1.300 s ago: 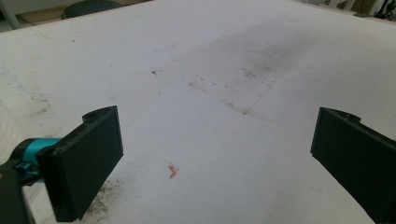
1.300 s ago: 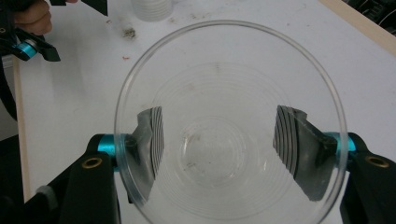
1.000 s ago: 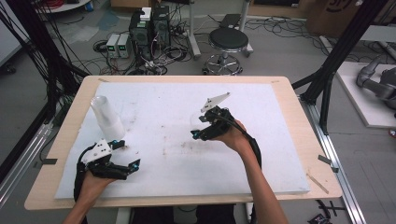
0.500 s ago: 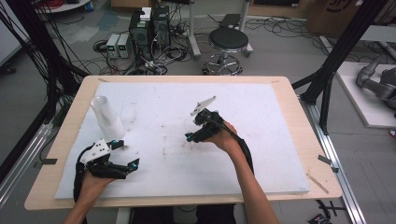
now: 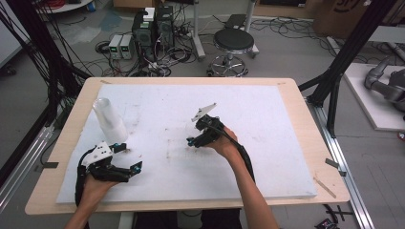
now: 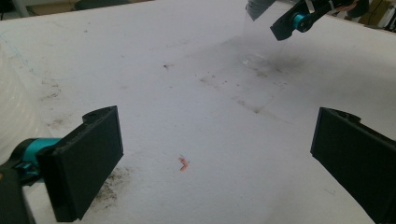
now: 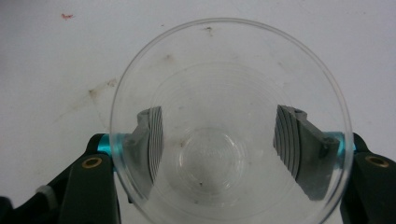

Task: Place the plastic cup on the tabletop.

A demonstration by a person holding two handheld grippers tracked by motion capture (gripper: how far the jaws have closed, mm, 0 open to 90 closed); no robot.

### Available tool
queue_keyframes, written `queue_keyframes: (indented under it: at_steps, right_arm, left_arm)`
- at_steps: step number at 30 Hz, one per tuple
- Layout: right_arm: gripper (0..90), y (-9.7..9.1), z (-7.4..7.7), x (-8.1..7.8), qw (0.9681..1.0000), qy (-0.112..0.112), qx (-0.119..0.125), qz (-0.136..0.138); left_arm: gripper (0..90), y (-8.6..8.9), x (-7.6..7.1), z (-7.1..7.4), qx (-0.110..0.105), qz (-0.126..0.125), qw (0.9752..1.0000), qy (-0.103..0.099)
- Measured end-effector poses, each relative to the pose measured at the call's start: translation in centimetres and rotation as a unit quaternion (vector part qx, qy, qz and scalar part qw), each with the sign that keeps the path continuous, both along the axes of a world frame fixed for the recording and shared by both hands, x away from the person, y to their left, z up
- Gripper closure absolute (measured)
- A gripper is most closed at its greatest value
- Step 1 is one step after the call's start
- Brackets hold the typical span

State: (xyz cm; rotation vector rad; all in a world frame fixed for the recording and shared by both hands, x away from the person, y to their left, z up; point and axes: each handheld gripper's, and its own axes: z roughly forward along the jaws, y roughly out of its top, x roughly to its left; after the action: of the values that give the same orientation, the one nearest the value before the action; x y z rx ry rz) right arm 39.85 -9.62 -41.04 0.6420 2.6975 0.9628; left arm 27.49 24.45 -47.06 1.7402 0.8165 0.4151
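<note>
each handheld gripper, the left gripper [image 5: 136,167] and the right gripper [image 5: 191,141], has a black body with teal-blue fittings near the jaws, a pale grey three-cornered plate on top and a black cable trailing back along the forearm. the jaw pads are flat, black and rectangular; brass-coloured screws sit in the right one's arms.

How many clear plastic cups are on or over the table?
2 that can be told apart. One single cup is clamped in the right gripper mid-table. A cup stack stands by the left gripper; how many it holds is unclear.
</note>
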Motion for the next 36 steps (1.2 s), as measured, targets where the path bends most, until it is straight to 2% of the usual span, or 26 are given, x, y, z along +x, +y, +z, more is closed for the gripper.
queue_keyframes:
  at_steps: [5, 6, 7, 8, 10, 12, 17, 18, 19, 20, 23, 24, 27, 28, 29, 30, 32, 33, 34, 35, 36]
  right_arm:
    - [31.7, 0.1, -0.3, 0.0, 1.0, 0.0, 0.003, -0.002]
    - [20.0, 0.1, -0.6, 0.1, 0.9999, 0.008, 0.001, -0.008]
    - [20.0, 0.1, -0.6, 0.1, 0.9999, 0.008, 0.001, -0.008]
    - [13.6, 0.3, -1.0, 0.1, 0.9995, 0.014, -0.005, -0.027]
    - [13.7, 0.2, -1.3, 0.2, 0.9998, 0.006, 0.003, -0.021]
    - [13.6, 0.1, -1.5, 0.1, 0.9997, 0.009, 0.007, -0.021]
    - [13.7, -0.5, -1.6, -0.1, 0.9994, 0.008, 0.017, -0.028]
    - [13.7, -1.1, -1.4, -0.6, 0.999, 0.004, 0.03, -0.034]
    - [13.7, -1.1, -1.4, -0.6, 0.999, 0.004, 0.03, -0.034]
    - [13.7, -1.9, -1.3, -1.3, 0.9981, -0.005, 0.047, -0.039]
    - [13.7, -2.9, -1.2, -2.2, 0.9971, -0.014, 0.06, -0.044]
    - [13.7, -4.2, -1.0, -3.2, 0.9954, -0.027, 0.079, -0.048]
    - [13.7, -5.3, -1.0, -4.0, 0.9935, -0.033, 0.093, -0.057]
    - [13.7, -6.6, -1.1, -4.9, 0.9906, -0.046, 0.109, -0.068]
    - [13.7, -6.6, -1.1, -4.9, 0.9906, -0.046, 0.109, -0.068]
    - [13.7, -7.6, -1.3, -5.6, 0.9883, -0.058, 0.119, -0.077]
    - [13.7, -8.7, -1.5, -6.3, 0.9853, -0.064, 0.131, -0.089]
    - [13.7, -8.7, -1.5, -6.3, 0.9853, -0.064, 0.131, -0.089]
    - [13.7, -9.8, -1.7, -6.8, 0.9815, -0.075, 0.147, -0.098]
    - [13.7, -9.8, -1.7, -6.8, 0.9815, -0.075, 0.147, -0.098]
    - [13.7, -10.3, -1.9, -7.1, 0.9796, -0.073, 0.156, -0.104]
  left_arm:
    - [2.3, 0.0, 0.0, 0.0, -0.002, 0.0, 1.0, -0.001]
    - [2.2, 0.0, 0.0, 0.0, -0.002, -0.002, 1.0, 0.0]
    - [2.2, 0.0, 0.0, 0.0, -0.002, -0.002, 1.0, 0.0]
    - [2.3, 0.1, 0.0, 0.0, -0.004, -0.004, 1.0, 0.001]
    - [2.3, 0.2, 0.0, 0.0, -0.012, -0.004, 0.9999, 0.003]
    - [2.3, 0.4, 0.1, -0.1, -0.019, -0.001, 0.9998, 0.005]
    - [2.3, 0.3, 0.1, 0.0, -0.016, -0.002, 0.9999, 0.004]
    - [2.2, 0.3, 0.0, 0.0, -0.013, -0.003, 0.9999, 0.001]
    - [2.3, 0.3, 0.0, 0.0, -0.013, -0.003, 0.9999, 0.001]
    - [2.3, 0.3, 0.1, -0.1, -0.018, -0.004, 0.9998, 0.003]
    - [2.2, 0.5, 0.1, -0.1, -0.024, -0.002, 0.9997, 0.004]
    - [2.3, 0.6, 0.1, -0.1, -0.028, 0.001, 0.9996, 0.006]
    - [2.3, 0.5, 0.1, -0.1, -0.026, 0.001, 0.9997, 0.004]
    - [2.3, 0.4, 0.0, -0.1, -0.021, 0.0, 0.9998, 0.002]
    - [2.3, 0.4, 0.0, -0.1, -0.021, 0.0, 0.9998, 0.002]
    - [2.3, 0.4, 0.0, -0.1, -0.02, 0.0, 0.9998, 0.003]
    - [2.3, 0.4, 0.0, -0.1, -0.022, 0.0, 0.9998, 0.002]
    - [2.3, 0.4, 0.0, -0.1, -0.022, 0.0, 0.9998, 0.002]
    - [2.3, 0.5, 0.0, -0.1, -0.025, 0.0, 0.9997, 0.0]
    - [2.3, 0.5, 0.0, -0.1, -0.025, 0.0, 0.9997, 0.0]
    - [2.3, 0.5, 0.0, -0.1, -0.025, 0.0, 0.9997, -0.002]
